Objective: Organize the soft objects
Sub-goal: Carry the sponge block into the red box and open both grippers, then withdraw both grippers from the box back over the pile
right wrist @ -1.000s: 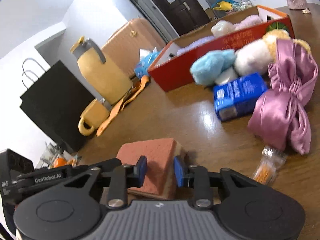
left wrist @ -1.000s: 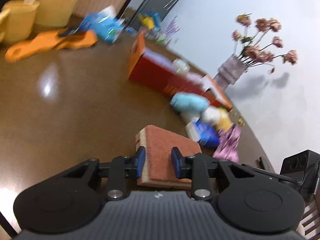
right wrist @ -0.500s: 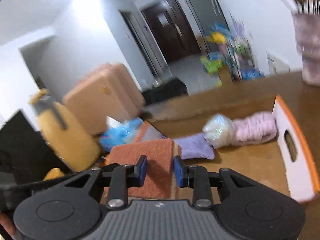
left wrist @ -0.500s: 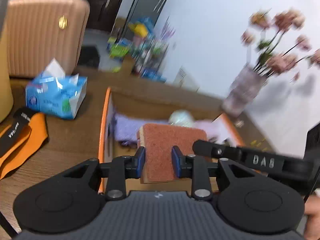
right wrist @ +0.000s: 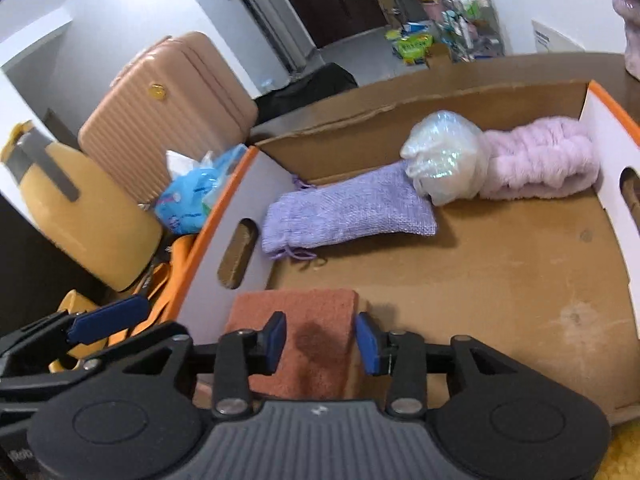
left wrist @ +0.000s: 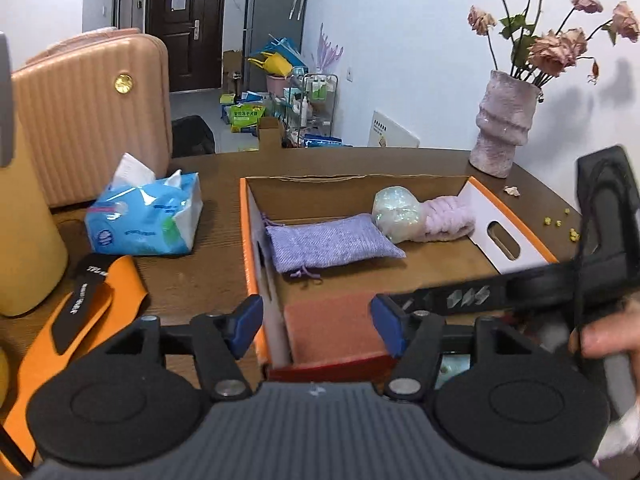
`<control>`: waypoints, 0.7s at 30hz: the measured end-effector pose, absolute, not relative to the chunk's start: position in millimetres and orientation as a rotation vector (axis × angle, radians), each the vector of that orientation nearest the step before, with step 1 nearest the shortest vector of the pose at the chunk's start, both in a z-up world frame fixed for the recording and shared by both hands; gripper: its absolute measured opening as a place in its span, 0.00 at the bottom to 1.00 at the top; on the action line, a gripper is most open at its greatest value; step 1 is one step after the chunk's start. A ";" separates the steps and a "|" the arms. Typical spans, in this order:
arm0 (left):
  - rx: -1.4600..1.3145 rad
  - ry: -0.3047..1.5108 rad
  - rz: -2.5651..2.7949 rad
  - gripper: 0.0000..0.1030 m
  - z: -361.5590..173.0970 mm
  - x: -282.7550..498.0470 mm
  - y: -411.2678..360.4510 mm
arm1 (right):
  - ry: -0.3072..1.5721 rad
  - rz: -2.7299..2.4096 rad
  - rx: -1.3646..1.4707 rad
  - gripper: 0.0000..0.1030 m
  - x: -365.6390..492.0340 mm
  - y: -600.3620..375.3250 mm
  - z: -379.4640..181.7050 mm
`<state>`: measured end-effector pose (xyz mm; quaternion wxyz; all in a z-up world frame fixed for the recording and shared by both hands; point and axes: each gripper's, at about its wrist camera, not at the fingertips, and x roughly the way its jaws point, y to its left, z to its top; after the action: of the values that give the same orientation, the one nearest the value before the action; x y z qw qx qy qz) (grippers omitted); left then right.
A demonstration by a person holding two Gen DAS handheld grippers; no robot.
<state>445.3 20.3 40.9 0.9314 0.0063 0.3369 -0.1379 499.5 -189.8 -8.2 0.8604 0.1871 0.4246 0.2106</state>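
A rust-red sponge (left wrist: 332, 328) lies on the floor of the cardboard box (left wrist: 512, 210), in its near left corner. My left gripper (left wrist: 318, 330) hangs over that corner. Its jaws are opening, with both pads clear of the sponge and the left pad outside the box wall. In the right wrist view the same sponge (right wrist: 312, 332) sits between the pads of my right gripper (right wrist: 320, 342). Those jaws are opening too, with no pad pressing on it. Farther back in the box (right wrist: 208, 280) lie a purple pouch (right wrist: 348, 212), a shiny plastic bundle (right wrist: 444, 160) and a pink fluffy band (right wrist: 540, 160).
Left of the box on the brown table stand a blue tissue pack (left wrist: 144, 220), an orange strap (left wrist: 80, 320) and a yellow jug (right wrist: 80, 216). A pink suitcase (left wrist: 88, 120) stands behind. A vase of dried roses (left wrist: 504, 128) stands at the back right. A hand (left wrist: 608, 340) holds the right gripper.
Both grippers carried the sponge from the table over into the box. Both pairs of jaws have since spread, and the sponge now rests on the box floor.
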 end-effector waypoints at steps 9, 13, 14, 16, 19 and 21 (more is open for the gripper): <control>0.040 0.568 -0.249 0.68 90.8 378.2 27.2 | 0.618 0.386 0.218 0.58 409.3 -256.8 89.1; 0.071 0.492 -0.242 0.73 105.9 341.8 23.9 | 0.495 0.337 0.096 0.67 351.3 -292.7 119.3; 0.076 0.482 -0.244 0.74 108.8 334.3 21.9 | 0.472 0.320 0.081 0.69 338.4 -301.5 123.5; 0.079 0.466 -0.256 0.76 113.2 321.3 17.0 | 0.431 0.283 0.076 0.73 314.3 -319.2 129.8; 0.082 0.455 -0.266 0.77 114.5 303.2 8.0 | 0.406 0.269 0.095 0.73 288.4 -333.3 127.9; 0.064 0.452 -0.283 0.78 110.2 287.3 4.4 | 0.393 0.268 0.096 0.73 270.3 -337.7 122.6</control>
<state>287.3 4.4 110.2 0.9641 0.0316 0.2235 -0.1398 270.3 -337.7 122.6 0.9707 0.0476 0.1946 0.1325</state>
